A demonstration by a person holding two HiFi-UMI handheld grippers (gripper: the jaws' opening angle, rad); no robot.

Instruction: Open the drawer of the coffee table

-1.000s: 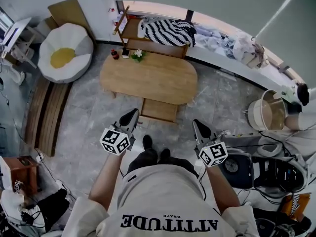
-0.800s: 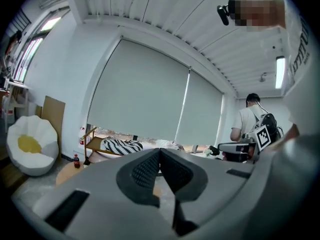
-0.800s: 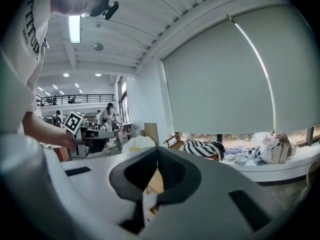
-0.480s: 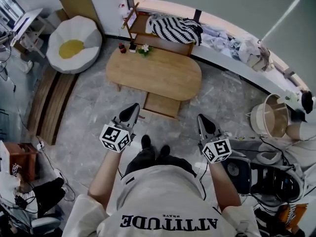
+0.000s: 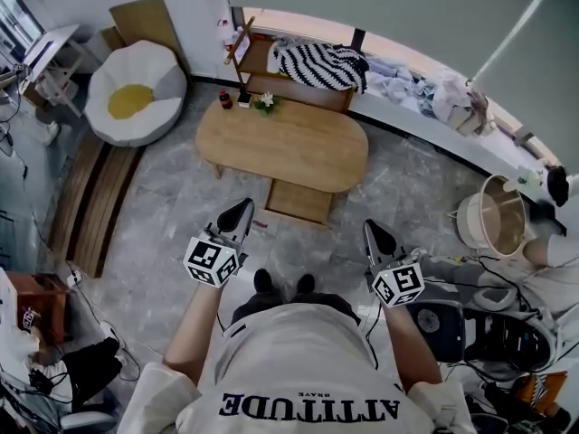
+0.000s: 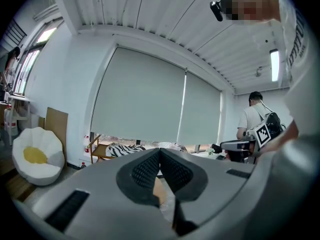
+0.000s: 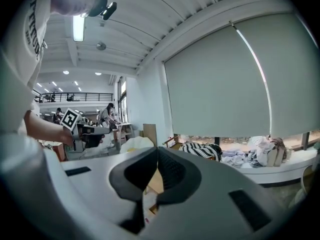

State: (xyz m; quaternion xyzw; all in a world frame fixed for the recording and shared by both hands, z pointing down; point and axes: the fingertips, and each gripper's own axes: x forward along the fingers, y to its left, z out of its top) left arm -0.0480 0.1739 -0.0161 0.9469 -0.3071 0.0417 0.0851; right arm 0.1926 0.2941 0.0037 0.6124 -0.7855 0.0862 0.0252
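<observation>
The oval wooden coffee table (image 5: 285,143) stands on the stone floor ahead of me in the head view. A flat wooden drawer (image 5: 298,202) sticks out from its near side toward my feet. My left gripper (image 5: 241,210) hovers short of the drawer's left corner, shut and empty. My right gripper (image 5: 374,229) hangs to the drawer's right, also shut with nothing in it. In the left gripper view the jaws of the left gripper (image 6: 159,152) meet at their tips. The right gripper (image 7: 157,150) has its jaws together in the right gripper view too.
A white beanbag chair (image 5: 136,98) sits at the far left and wooden planks (image 5: 90,202) lie beside it. Behind the table is a wooden shelf (image 5: 262,61) with a striped cloth (image 5: 318,63). A pale tub (image 5: 493,220) and dark equipment (image 5: 470,319) crowd the right.
My feet have stepped back from the drawer and the table looks slightly farther off. Both grippers stay shut and have lifted a little.
</observation>
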